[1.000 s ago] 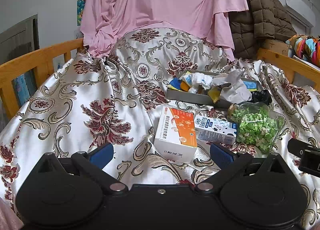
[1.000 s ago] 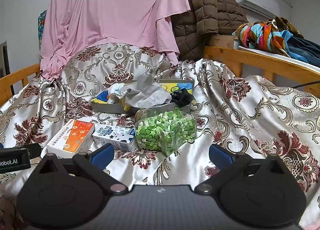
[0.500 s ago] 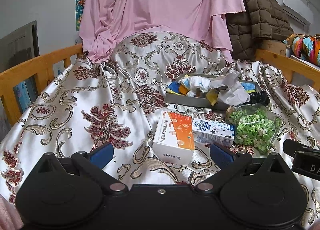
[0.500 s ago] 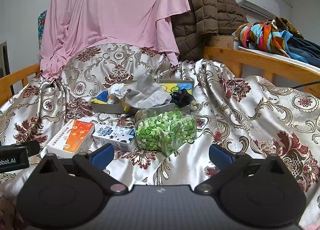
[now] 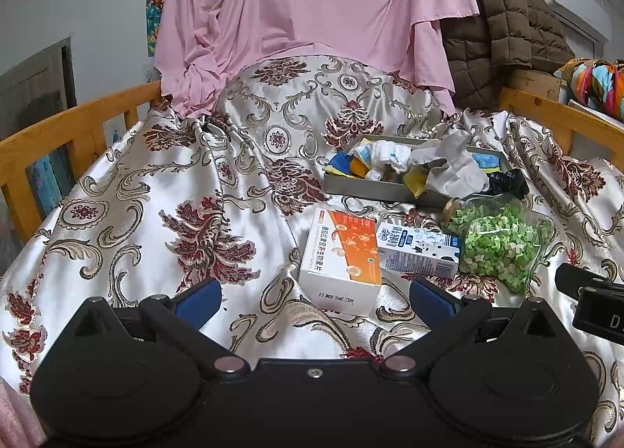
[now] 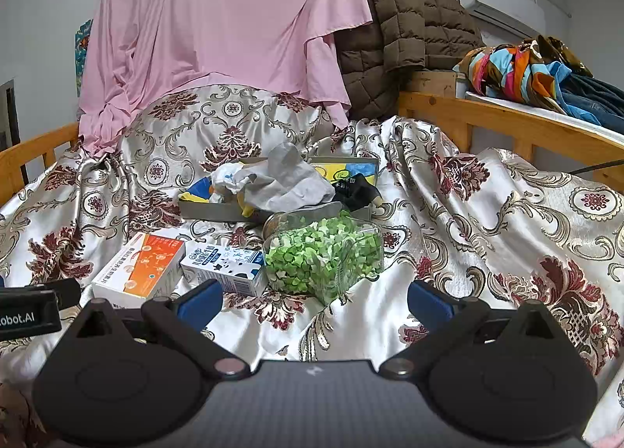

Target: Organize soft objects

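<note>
Left claw [image 5: 314, 300]: jaws spread wide, nothing between the blue pads [image 5: 199, 298]; it hangs low over the brocade bedspread [image 5: 128, 214]. Right claw [image 6: 314, 300]: likewise wide apart and empty, over the same cloth, to the right of the left claw; each claw's black body shows at the edge of the other's view.

Just ahead of the left claw lies an orange-and-white box [image 5: 343, 257], flat on the bedspread. A small milk carton [image 5: 417, 249] lies on its side, touching the box's right edge. Right of the carton, touching it or nearly so, a clear jar [image 6: 323, 253] filled with green and white bits lies on its side, straight ahead of the right claw.

Beyond those three sits a shallow grey tray [image 6: 202, 210] holding the soft objects: a crumpled grey cloth [image 6: 288, 183] heaped on top, a white cloth [image 5: 388, 155] to its left, yellow and blue pieces beneath. A black cloth [image 6: 355, 188] hangs over the tray's right end.

Farther back, a pink sheet [image 6: 218, 30] drapes the head of the bed, a brown quilted jacket [image 6: 405, 27] beside it. A wooden bed rail [image 5: 58, 136] runs along each side. Bright folded fabrics [image 6: 518, 69] lie on a ledge at right.
</note>
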Demonstrator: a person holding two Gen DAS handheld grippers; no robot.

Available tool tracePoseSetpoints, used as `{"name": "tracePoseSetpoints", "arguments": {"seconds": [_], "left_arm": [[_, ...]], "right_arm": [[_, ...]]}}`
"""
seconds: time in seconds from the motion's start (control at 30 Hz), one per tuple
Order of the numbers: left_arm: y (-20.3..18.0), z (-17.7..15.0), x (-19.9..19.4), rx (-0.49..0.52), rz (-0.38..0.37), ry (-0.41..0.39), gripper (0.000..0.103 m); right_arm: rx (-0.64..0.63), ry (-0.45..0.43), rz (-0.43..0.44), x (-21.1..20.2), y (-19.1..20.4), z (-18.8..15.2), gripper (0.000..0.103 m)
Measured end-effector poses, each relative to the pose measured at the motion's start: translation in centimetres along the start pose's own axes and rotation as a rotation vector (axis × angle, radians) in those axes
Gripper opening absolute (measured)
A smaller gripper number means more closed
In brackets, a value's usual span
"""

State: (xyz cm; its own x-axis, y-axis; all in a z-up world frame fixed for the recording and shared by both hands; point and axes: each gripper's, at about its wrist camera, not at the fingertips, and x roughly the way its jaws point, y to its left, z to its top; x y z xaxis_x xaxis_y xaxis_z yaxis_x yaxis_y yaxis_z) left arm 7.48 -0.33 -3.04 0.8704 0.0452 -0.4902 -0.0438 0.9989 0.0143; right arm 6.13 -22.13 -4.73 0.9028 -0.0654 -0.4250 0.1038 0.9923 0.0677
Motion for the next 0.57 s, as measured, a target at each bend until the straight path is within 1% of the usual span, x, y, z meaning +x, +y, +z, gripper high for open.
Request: {"name": "tracePoseSetpoints", "arguments": {"seconds": [0.57], "left_arm": [[-0.03, -0.09, 0.05, 0.009, -0.009, 0.003, 0.102]], "right_arm": [[-0.002, 0.0, -0.001, 0.01, 0.04, -0.03, 0.103]]}}
